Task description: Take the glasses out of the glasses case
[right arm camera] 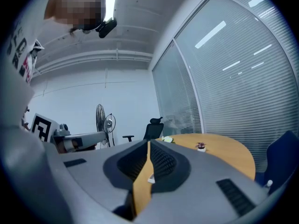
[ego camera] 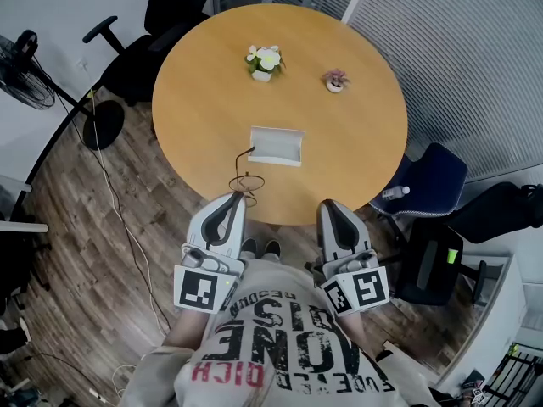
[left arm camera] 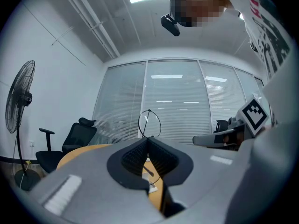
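Note:
The white glasses case [ego camera: 277,146] lies open on the round wooden table [ego camera: 204,100], a little in from its near edge. Thin wire-framed glasses [ego camera: 247,181] hang just outside the case, over the table's near edge. My left gripper [ego camera: 237,197] is shut on the glasses. In the left gripper view one round lens rim [left arm camera: 149,123] stands up above the closed left gripper [left arm camera: 148,139]. My right gripper [ego camera: 332,205] is shut with nothing in it, level and to the right of the left one, at the table's near edge. It points across the table in the right gripper view [right arm camera: 148,143].
Two small flower pots [ego camera: 265,61] [ego camera: 336,80] stand at the far side of the table. A black office chair [ego camera: 144,41] and a standing fan [ego camera: 21,68] are at the left. A blue chair [ego camera: 428,181] with a bottle on it is at the right.

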`<state>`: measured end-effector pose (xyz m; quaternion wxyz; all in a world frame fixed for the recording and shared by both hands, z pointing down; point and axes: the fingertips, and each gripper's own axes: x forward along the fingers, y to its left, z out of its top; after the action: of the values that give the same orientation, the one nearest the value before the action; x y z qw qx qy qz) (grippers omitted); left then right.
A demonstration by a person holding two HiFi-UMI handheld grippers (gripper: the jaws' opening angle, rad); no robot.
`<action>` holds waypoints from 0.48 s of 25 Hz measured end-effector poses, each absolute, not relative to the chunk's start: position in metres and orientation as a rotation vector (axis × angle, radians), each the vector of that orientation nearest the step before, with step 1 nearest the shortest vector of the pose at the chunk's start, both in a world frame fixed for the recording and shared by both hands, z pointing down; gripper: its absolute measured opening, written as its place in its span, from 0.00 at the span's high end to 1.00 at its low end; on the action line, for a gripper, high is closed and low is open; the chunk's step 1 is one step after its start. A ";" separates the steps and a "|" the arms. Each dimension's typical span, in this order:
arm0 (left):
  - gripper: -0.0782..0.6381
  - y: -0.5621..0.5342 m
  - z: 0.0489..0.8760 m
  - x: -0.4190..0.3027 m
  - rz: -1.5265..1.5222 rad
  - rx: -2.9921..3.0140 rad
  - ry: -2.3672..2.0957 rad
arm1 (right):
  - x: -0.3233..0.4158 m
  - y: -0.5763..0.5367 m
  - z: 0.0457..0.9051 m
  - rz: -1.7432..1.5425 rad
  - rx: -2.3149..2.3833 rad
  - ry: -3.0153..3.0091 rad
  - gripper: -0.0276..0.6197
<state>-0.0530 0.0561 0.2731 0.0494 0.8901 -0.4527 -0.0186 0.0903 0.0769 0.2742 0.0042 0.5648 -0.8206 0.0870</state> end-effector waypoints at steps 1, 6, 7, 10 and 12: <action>0.87 0.056 0.273 -0.053 -0.059 2.711 -1.376 | 0.091 0.077 0.275 0.274 1.772 -2.569 0.91; 0.87 0.055 0.275 -0.051 -0.055 2.715 -1.356 | 0.093 0.077 0.276 0.279 1.790 -2.555 0.91; 0.87 0.055 0.275 -0.051 -0.054 2.717 -1.352 | 0.093 0.077 0.276 0.279 1.794 -2.552 0.91; 0.87 0.053 0.276 -0.051 -0.051 2.724 -1.338 | 0.093 0.077 0.277 0.280 1.806 -2.544 0.91; 0.87 0.051 0.276 -0.052 -0.049 2.726 -1.329 | 0.092 0.076 0.277 0.281 1.812 -2.539 0.91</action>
<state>-0.0517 0.0511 0.2763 0.0541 0.8974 -0.4376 -0.0162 0.0919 0.0756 0.2772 0.0048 0.5784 -0.8108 0.0898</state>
